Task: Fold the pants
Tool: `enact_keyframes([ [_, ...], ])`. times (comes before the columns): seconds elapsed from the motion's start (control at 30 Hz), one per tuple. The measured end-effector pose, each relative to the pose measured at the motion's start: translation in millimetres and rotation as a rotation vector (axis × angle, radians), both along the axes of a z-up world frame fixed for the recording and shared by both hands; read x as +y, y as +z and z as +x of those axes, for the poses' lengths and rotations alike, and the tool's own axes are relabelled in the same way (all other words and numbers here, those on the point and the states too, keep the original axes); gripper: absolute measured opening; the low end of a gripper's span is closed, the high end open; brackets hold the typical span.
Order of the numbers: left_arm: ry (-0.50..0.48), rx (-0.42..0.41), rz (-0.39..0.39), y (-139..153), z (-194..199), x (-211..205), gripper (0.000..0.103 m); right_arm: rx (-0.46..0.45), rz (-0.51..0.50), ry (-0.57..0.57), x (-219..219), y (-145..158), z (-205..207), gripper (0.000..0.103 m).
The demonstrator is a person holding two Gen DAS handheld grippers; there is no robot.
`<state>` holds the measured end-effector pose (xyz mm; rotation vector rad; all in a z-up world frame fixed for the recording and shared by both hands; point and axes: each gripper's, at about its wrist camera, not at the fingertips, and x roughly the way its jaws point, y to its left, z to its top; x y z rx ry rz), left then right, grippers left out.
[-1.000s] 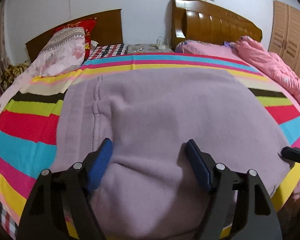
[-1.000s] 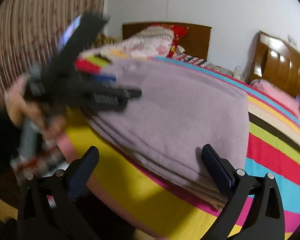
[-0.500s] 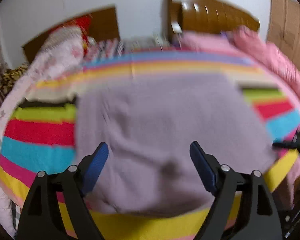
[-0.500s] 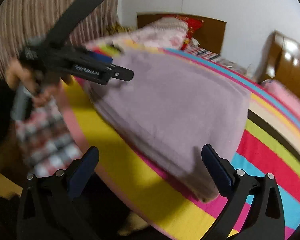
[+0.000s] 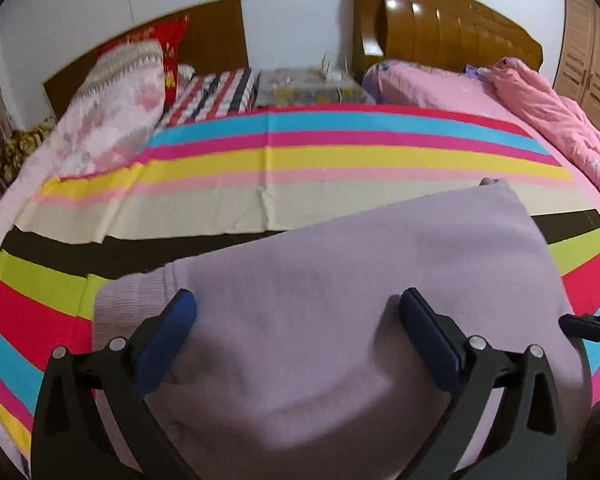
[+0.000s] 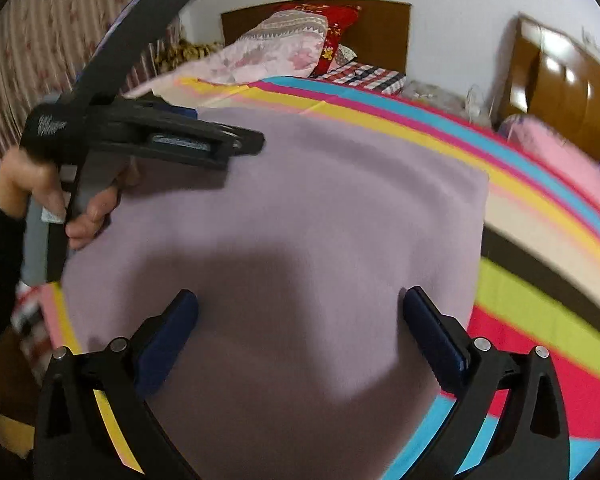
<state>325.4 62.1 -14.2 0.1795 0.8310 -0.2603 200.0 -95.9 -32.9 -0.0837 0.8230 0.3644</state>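
My left hand-held gripper point(image 5: 296, 332) wide open over folded lilac pants point(image 5: 340, 300), right hand-held gripper point(image 6: 300, 328) likewise wide, striped bed point(image 5: 300, 160) beneath

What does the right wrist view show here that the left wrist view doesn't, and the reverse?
Only the right wrist view shows the person's left hand gripping the handle of the left gripper, seen from the side, plus the striped curtain.

Only the left wrist view shows the ribbed waistband of the pants, the crumpled pink quilt and the wooden wardrobe.

Both show the folded lilac pants on the striped sheet, the floral pillow, both headboards, and an open gripper over the fabric; the right gripper holds nothing.
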Motion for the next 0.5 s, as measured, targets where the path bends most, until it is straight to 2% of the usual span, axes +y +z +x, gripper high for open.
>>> enact_keyframes([
  [0.1, 0.005, 0.007, -0.053, -1, 0, 7, 0.101, -0.018, 0.032, 0.007, -3, -5, -8, 0.099],
  [0.27, -0.003, 0.001, -0.121, 1, -4, 19, 0.101, 0.003, 0.019, 0.047, -5, -4, -14, 0.099],
  [0.4, 0.001, 0.015, -0.093, -1, -3, 13, 0.101, 0.051, 0.03, 0.137, -12, 3, -1, 0.098],
  [0.43, 0.007, 0.02, -0.079, -2, -2, 10, 0.101, 0.041, 0.038, 0.15, -16, 11, 6, 0.098],
  [0.5, 0.017, 0.027, -0.055, -4, 2, 6, 0.101, -0.007, 0.049, 0.102, -27, 24, 22, 0.098],
])
